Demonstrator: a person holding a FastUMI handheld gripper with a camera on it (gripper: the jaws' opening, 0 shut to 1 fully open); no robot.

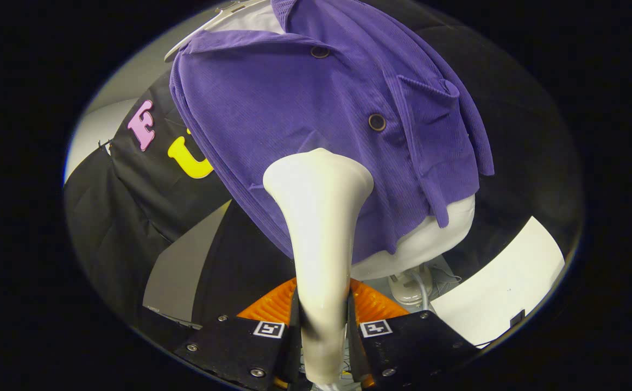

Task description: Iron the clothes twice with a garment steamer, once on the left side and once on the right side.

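Black cloth (131,217) hangs behind everything as the booth's wall, with a pale floor patch (506,271) low on one side. In front of the cloth stands a white dress form (424,239) on a small base (408,288). It wears a purple shirt (294,108) with dark round buttons (377,122) and a chest pocket (430,114). The gripper (321,320) has its two fingers pressed on the sides of the garment steamer (318,217), one finger on each side of its thin handle. The cream steamer sticks up from between the fingers and gets wider at the top. Its wide head sits against the lower front of the shirt, just below the lower button, well beyond the fingers.
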